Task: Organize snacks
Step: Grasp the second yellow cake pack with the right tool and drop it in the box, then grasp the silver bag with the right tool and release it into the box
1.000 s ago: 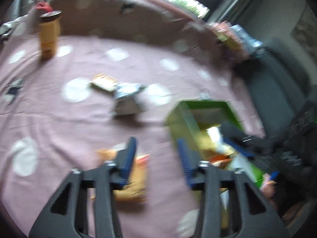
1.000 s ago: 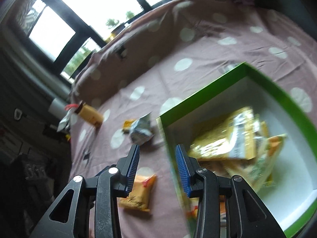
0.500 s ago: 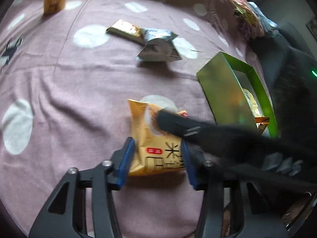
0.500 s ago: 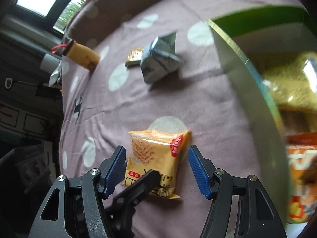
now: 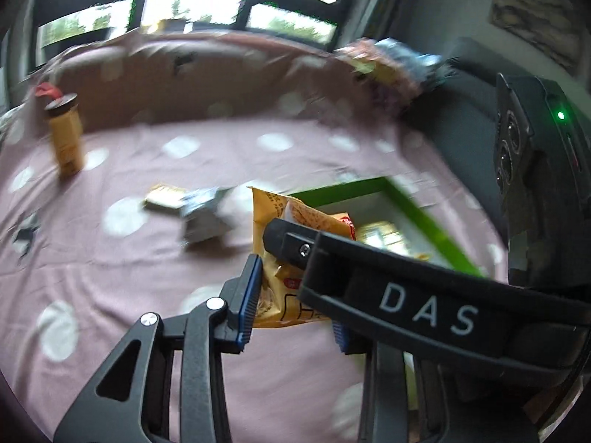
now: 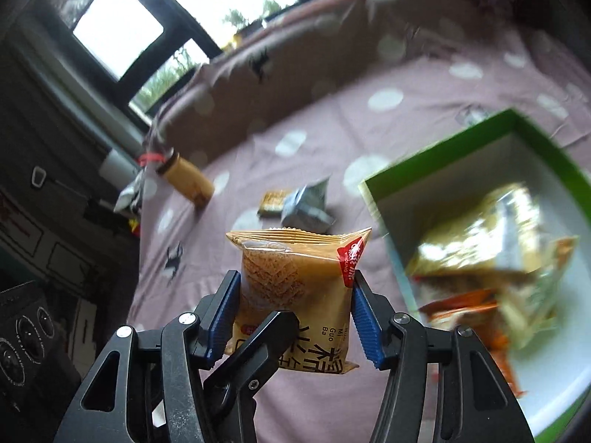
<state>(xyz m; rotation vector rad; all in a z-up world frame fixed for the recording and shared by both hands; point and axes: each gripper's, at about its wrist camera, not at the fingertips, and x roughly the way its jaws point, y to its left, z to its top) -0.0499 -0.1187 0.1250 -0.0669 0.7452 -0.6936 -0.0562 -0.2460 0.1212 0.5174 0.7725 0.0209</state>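
We see the orange snack packet (image 6: 295,288) lifted off the spotted pink cloth (image 5: 129,258), pinched from both sides. Our right tool (image 6: 293,313) has just been narrowing and presses its blue pads on the packet's two edges; our left tool (image 5: 295,310), also just closing, grips the same packet (image 5: 280,269). The green box (image 6: 546,140) of snacks lies just to the right, a silver packet (image 6: 306,206) beyond.

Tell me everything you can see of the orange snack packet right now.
The orange snack packet is a glossy sealed pillow pack with a crimped top edge, a red corner label, a wafer-like picture and dark printed characters. It stands upright, lifted off the cloth, pinched between both grippers: the right gripper at its sides, the left gripper lower down.
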